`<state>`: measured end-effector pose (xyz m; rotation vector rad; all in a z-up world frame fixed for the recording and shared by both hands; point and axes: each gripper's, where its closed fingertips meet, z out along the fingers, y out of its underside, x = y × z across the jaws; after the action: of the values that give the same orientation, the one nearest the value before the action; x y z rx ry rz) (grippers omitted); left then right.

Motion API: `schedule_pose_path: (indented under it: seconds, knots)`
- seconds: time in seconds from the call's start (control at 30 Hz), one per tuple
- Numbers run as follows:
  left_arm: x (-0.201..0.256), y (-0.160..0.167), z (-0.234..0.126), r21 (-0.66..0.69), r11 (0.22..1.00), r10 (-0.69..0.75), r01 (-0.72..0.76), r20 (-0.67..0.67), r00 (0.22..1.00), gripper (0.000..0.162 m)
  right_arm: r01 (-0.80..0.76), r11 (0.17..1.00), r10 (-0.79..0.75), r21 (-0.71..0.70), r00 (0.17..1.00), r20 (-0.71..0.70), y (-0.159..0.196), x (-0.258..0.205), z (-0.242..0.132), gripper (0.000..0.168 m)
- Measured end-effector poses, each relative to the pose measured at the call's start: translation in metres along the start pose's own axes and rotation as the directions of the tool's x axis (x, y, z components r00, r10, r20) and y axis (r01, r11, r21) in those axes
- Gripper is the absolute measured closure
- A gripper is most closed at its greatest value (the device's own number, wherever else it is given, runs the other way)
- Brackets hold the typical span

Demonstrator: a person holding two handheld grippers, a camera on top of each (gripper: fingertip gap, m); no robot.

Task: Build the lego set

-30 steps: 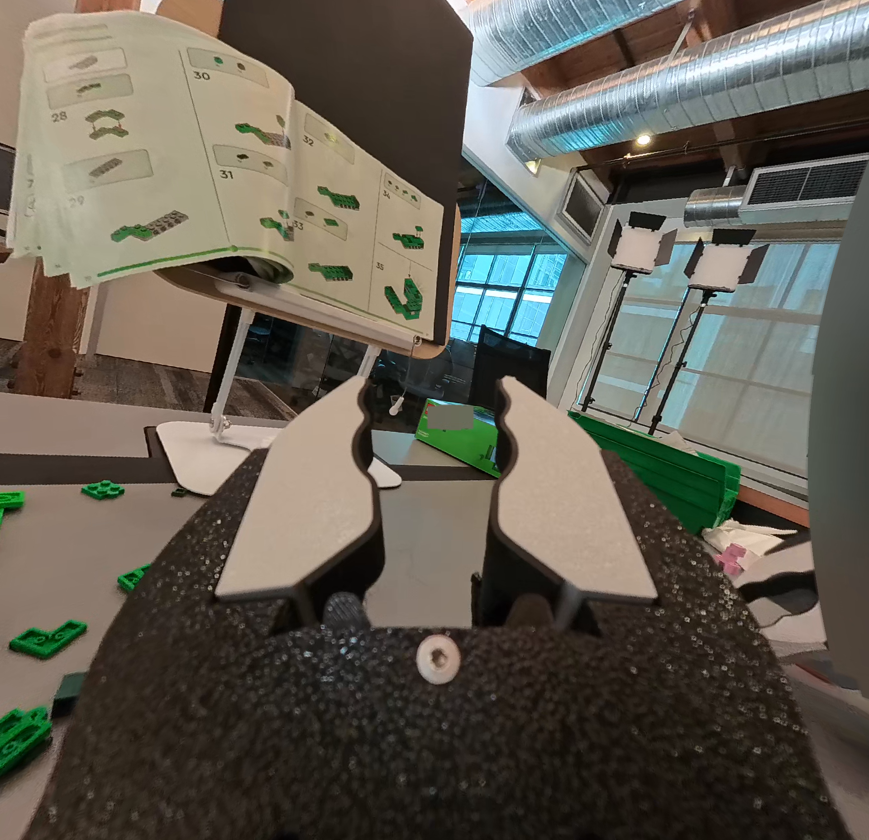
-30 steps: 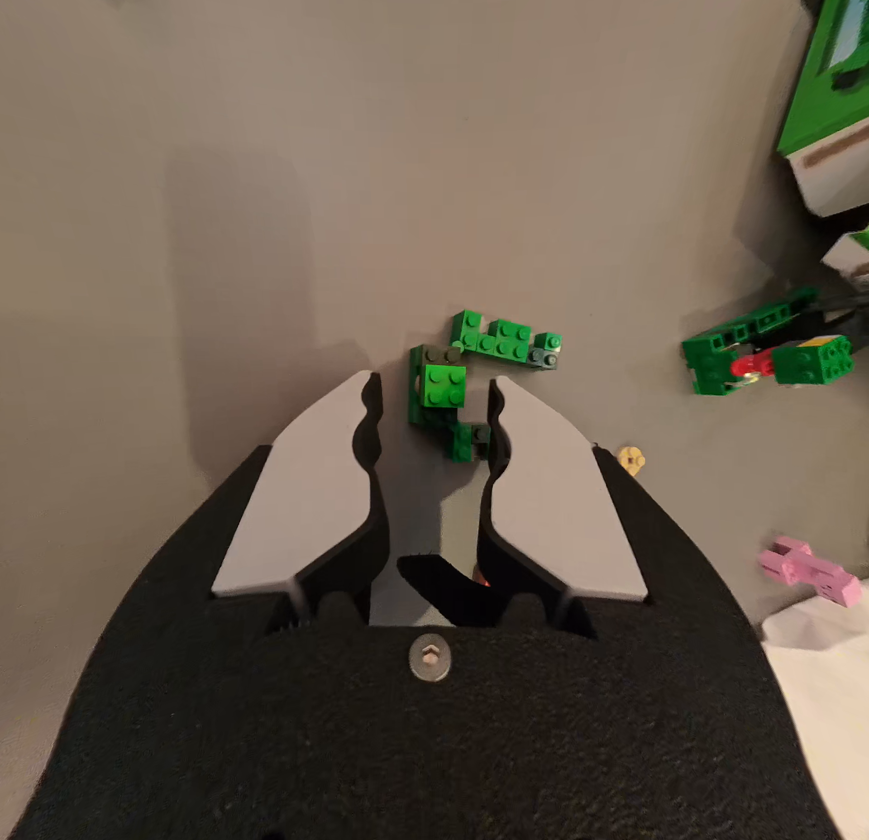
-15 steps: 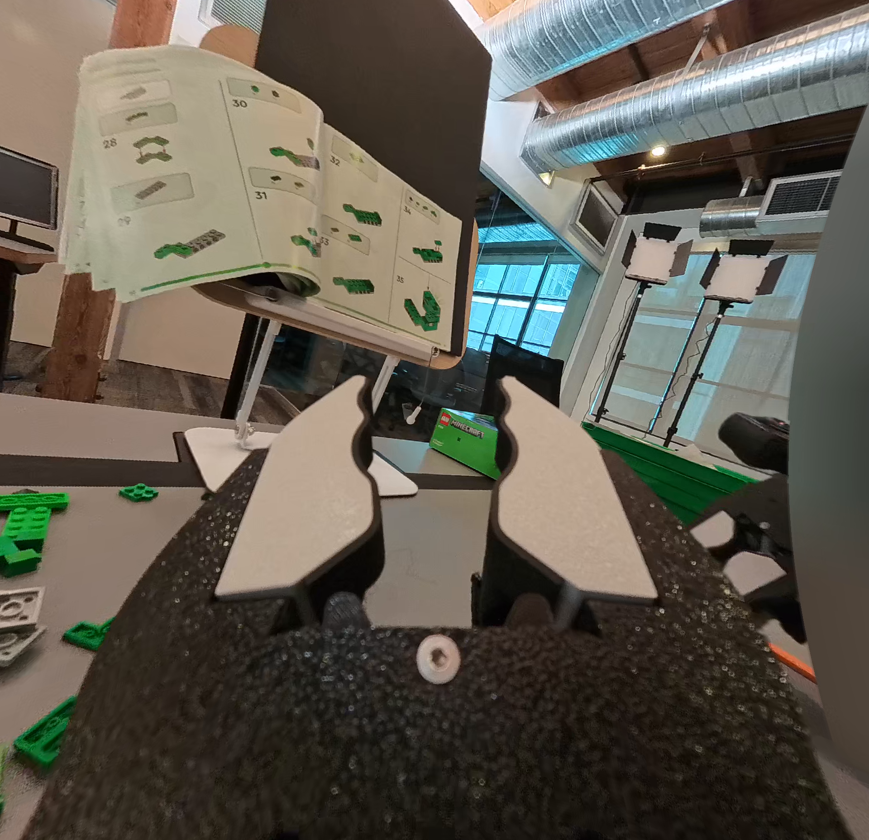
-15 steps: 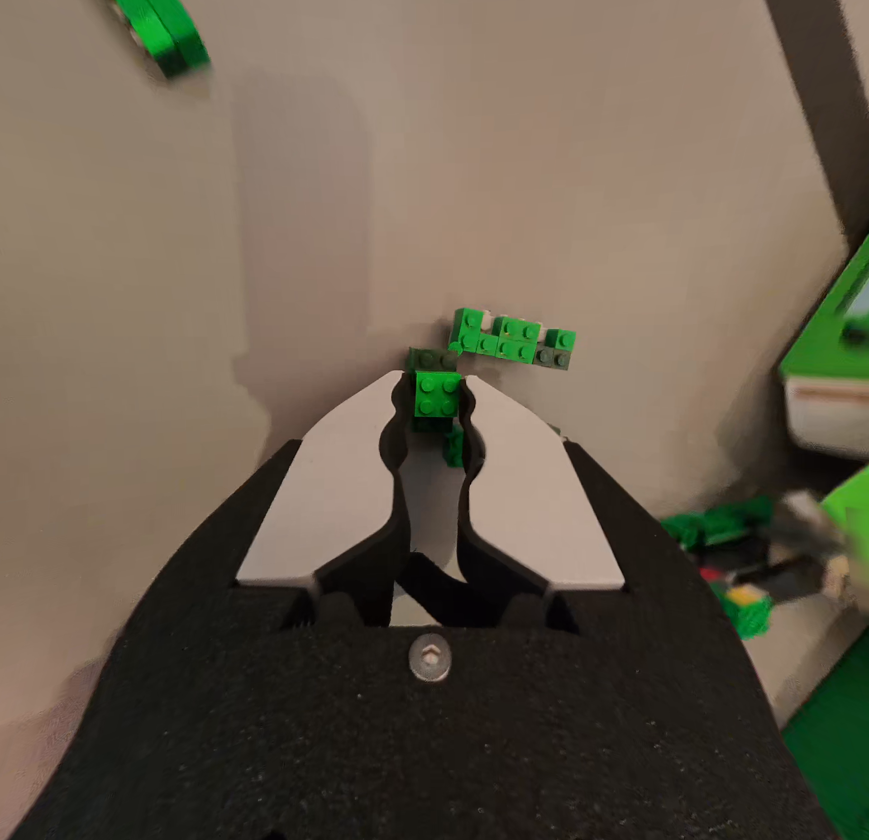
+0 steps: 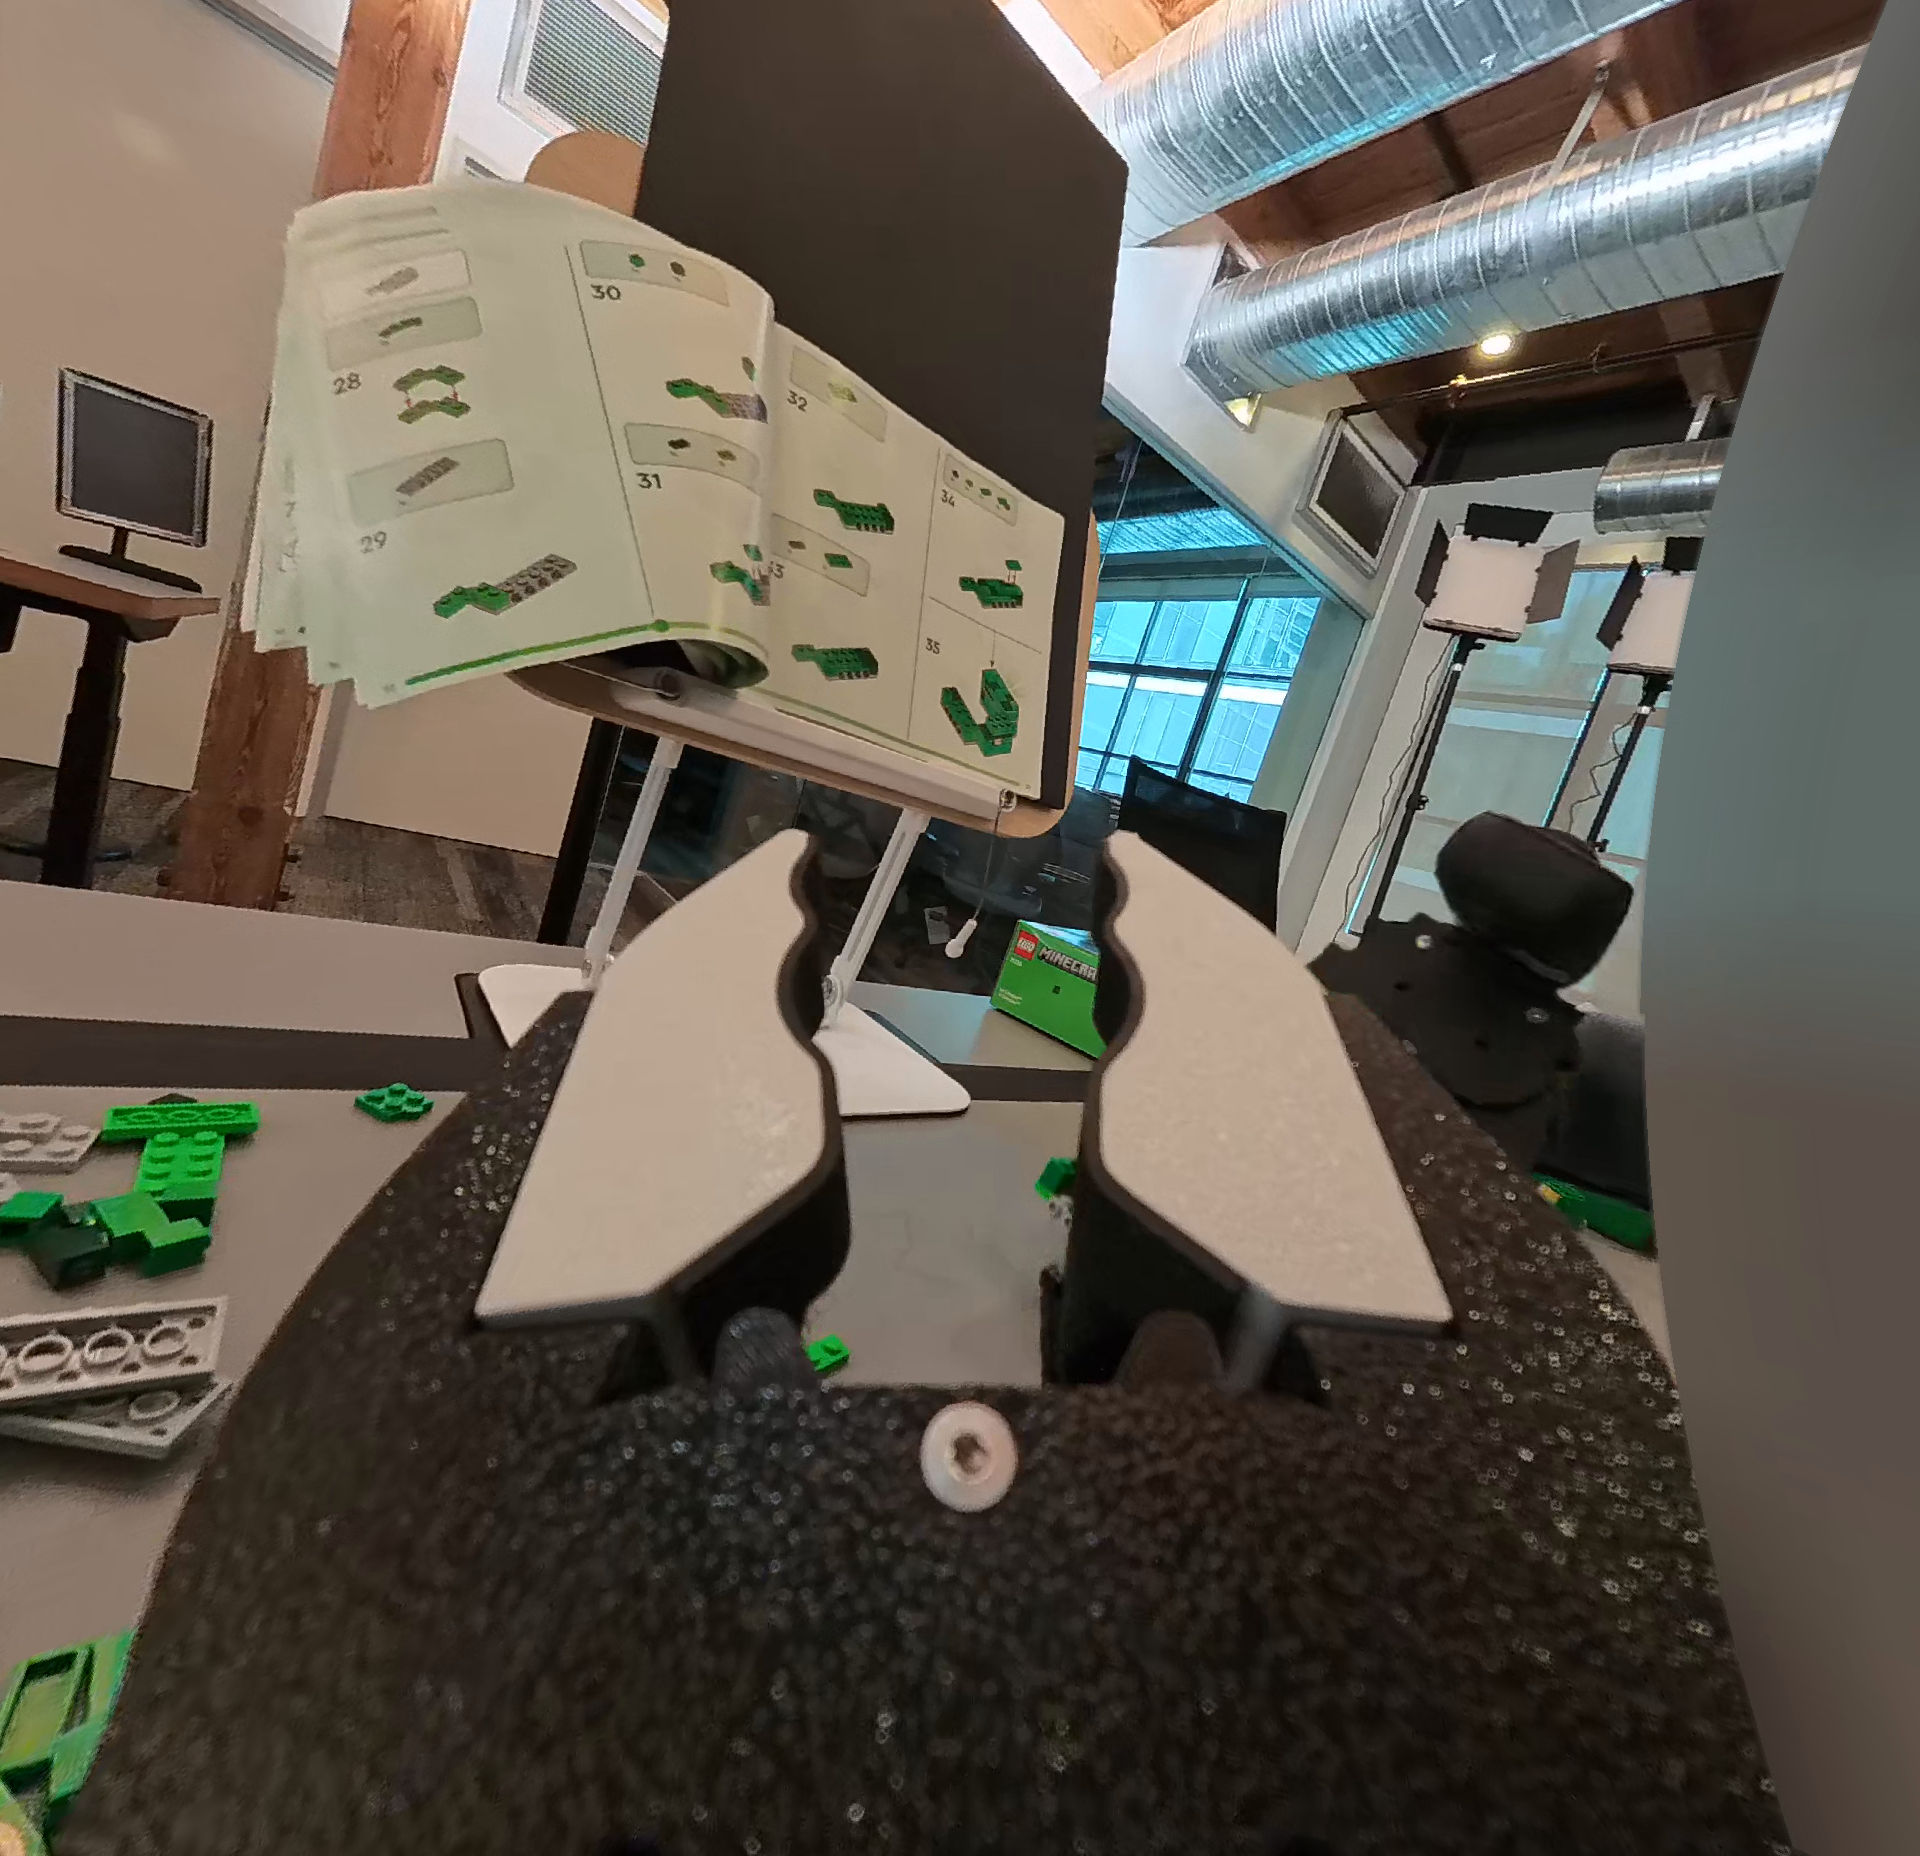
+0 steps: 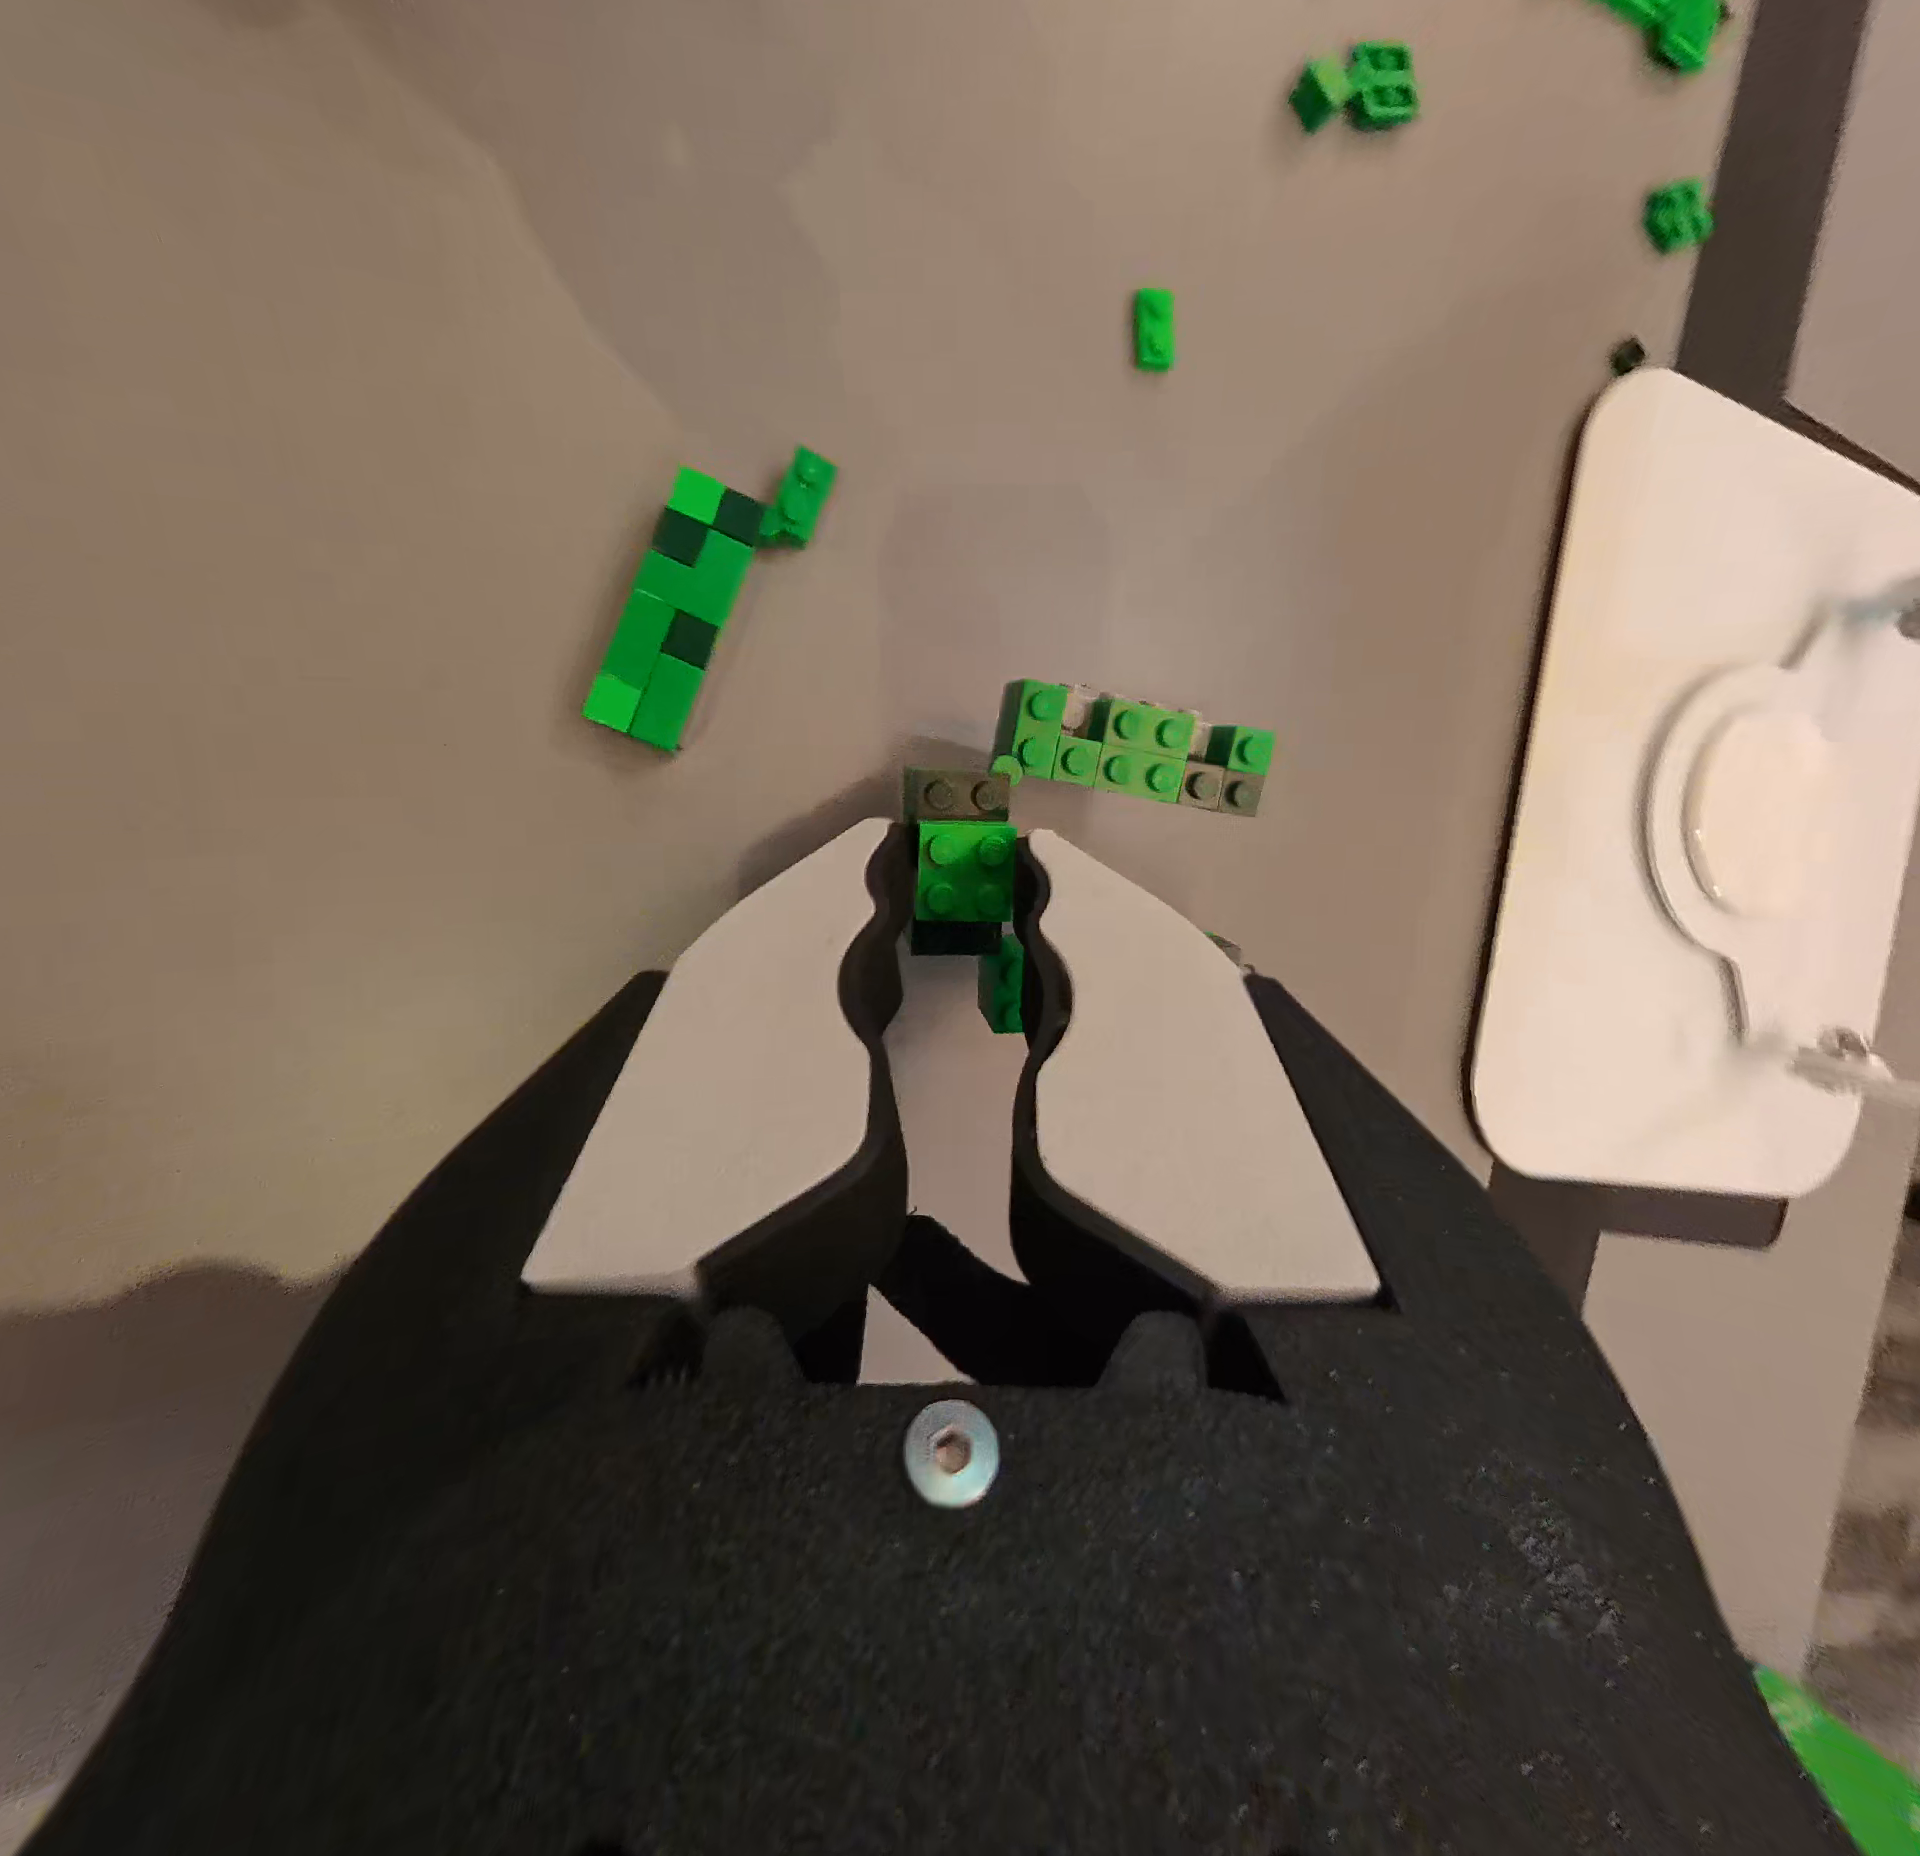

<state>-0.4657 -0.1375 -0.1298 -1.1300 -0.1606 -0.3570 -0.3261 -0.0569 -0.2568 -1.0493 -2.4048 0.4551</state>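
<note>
My right gripper (image 6: 954,838) is shut on a green lego assembly (image 6: 1127,752). Its fingertips clamp a bright green 2x2 brick (image 6: 961,871) at the near end and hold the whole piece above the grey table (image 6: 416,352). A green and dark green tiled block (image 6: 675,611) lies on the table to the left. My left gripper (image 5: 956,866) is open and empty, low over the table, pointing at the open instruction booklet (image 5: 623,476) on its stand. The right gripper's black body (image 5: 1496,985) shows at the right of the left wrist view.
Loose green bricks (image 5: 156,1183) and grey plates (image 5: 104,1359) lie at the left in the left wrist view. More small green pieces (image 6: 1351,92) lie far on the table. The white stand base (image 6: 1683,788) is at the right. A green box (image 5: 1049,985) stands behind. Tip to tip, the grippers are about 20 cm apart.
My right gripper closed on the green assembly and lifted it, swinging left toward the stand base. My left gripper swung left too, bringing the loose bricks and plates into view.
</note>
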Motion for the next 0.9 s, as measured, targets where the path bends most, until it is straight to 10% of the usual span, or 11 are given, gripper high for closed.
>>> schedule_pose_path:
  seconds: [0.33, 0.53, 0.9]
  knots:
    - [0.002, 0.001, 0.001, -0.003, 1.000, -0.004, 0.004, -0.008, 1.000, 0.113, 0.072, 0.995, -0.066, -0.065, 0.993, 0.095, 0.005, -0.020, 0.015, 0.131]
    - [0.000, -0.001, 0.000, 0.005, 1.000, -0.010, 0.010, 0.000, 1.000, 0.113, -0.184, 0.970, 0.211, 0.161, 0.962, -0.172, -0.004, -0.013, -0.036, 0.127]
    - [0.001, 0.002, 0.000, -0.007, 1.000, -0.001, 0.001, -0.004, 1.000, 0.113, -0.431, 0.805, 0.537, 0.407, 0.821, -0.194, -0.021, -0.062, -0.020, 0.128]
